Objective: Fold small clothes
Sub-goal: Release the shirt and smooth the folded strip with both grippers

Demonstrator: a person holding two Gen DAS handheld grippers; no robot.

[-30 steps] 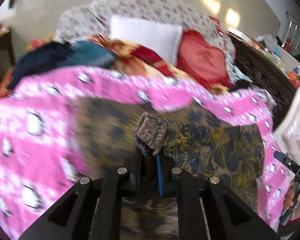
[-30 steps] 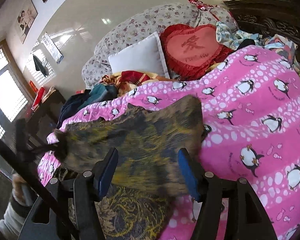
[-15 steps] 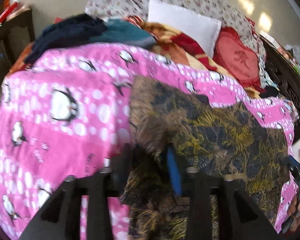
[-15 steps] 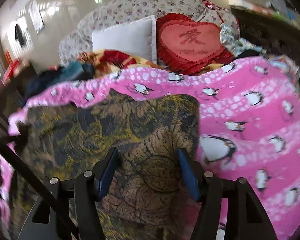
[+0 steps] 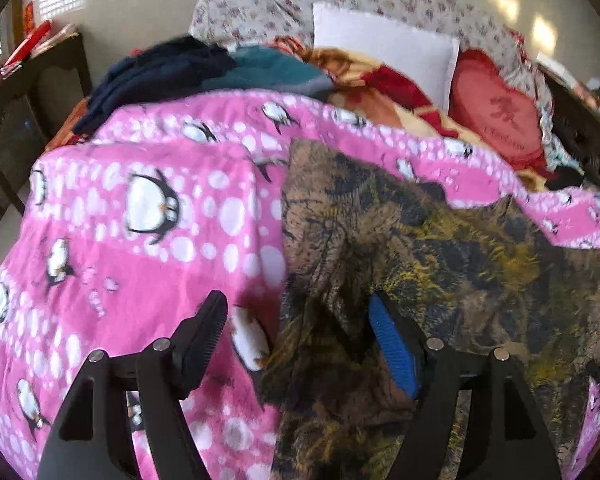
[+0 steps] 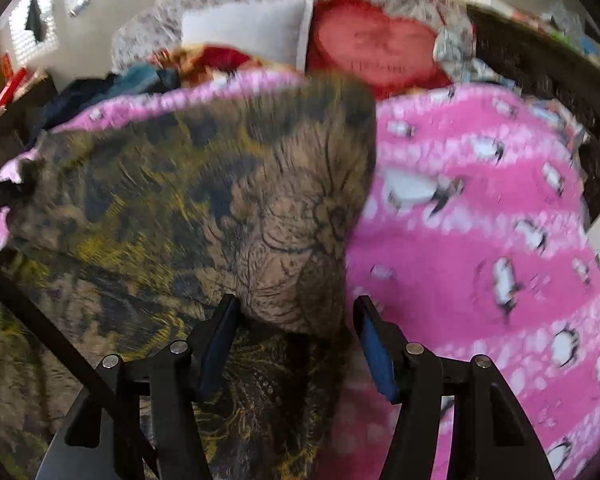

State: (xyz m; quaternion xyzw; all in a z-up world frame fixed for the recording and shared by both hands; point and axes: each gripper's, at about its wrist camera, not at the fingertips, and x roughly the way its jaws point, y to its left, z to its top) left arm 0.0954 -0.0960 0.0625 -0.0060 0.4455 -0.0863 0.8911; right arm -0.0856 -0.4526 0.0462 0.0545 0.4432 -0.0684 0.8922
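A brown, black and yellow patterned garment [image 5: 440,248] lies on a pink penguin blanket [image 5: 140,240]. Its left edge is folded over and bunched between the fingers of my left gripper [image 5: 300,332], which is open, with the cloth loose between the jaws. In the right wrist view the same garment [image 6: 200,200] is doubled over, its folded corner just in front of my right gripper [image 6: 294,332]. That gripper is open and holds nothing. The blanket [image 6: 480,240] lies to its right.
At the head of the bed are a white pillow [image 5: 384,48], a red heart cushion [image 5: 500,116], and a pile of dark blue and teal clothes [image 5: 188,68]. A dark wooden side table [image 5: 32,92] stands left; a dark carved bed frame [image 6: 540,80] right.
My left gripper was shut on the garment's bunched edge, carried it across and down, and has opened and let it go. The right gripper stayed open and moved closer to the fold.
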